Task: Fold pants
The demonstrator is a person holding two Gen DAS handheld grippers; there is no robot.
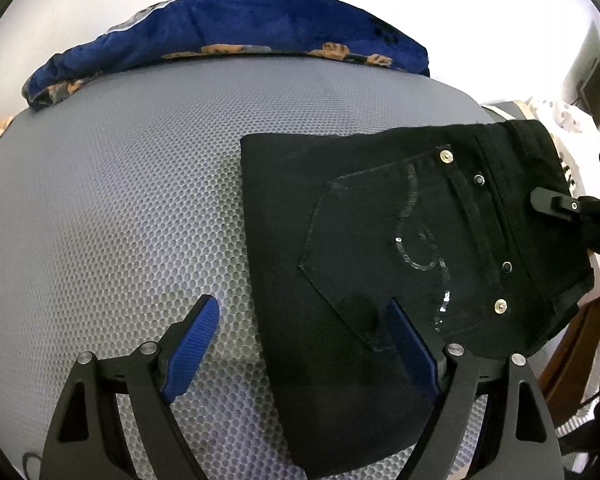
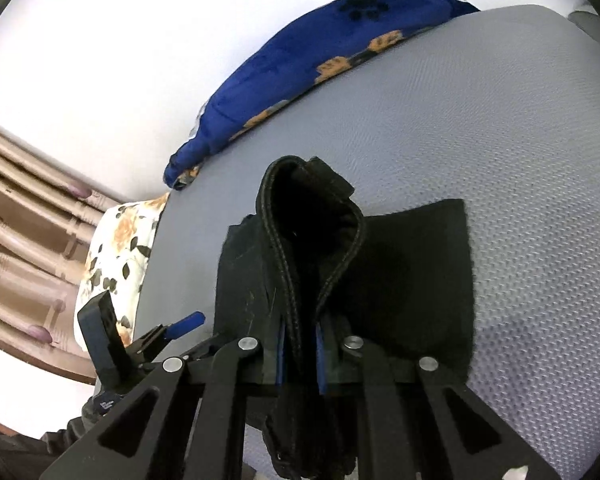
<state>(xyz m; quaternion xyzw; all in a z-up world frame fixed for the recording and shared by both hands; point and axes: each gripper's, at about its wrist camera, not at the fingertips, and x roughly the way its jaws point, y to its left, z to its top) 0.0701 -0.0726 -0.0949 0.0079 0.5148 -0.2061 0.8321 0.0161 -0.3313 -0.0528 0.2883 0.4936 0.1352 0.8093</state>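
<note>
Black jeans (image 1: 380,240) lie folded on a grey honeycomb mat (image 1: 120,200), back pocket with sequins facing up. My left gripper (image 1: 304,312) is open, straddling the pants' left edge; one blue finger (image 1: 192,344) is over the mat, the other over the fabric. My right gripper (image 2: 300,332) is shut on the waistband of the black pants (image 2: 312,240), which bulges up in front of it. The right gripper also shows at the right edge of the left wrist view (image 1: 556,202), at the waistband.
A blue cushion with orange paw prints (image 1: 240,36) lies along the mat's far edge, seen too in the right wrist view (image 2: 320,60). A floral cloth (image 2: 116,248) and wooden furniture (image 2: 20,208) lie off the mat's side.
</note>
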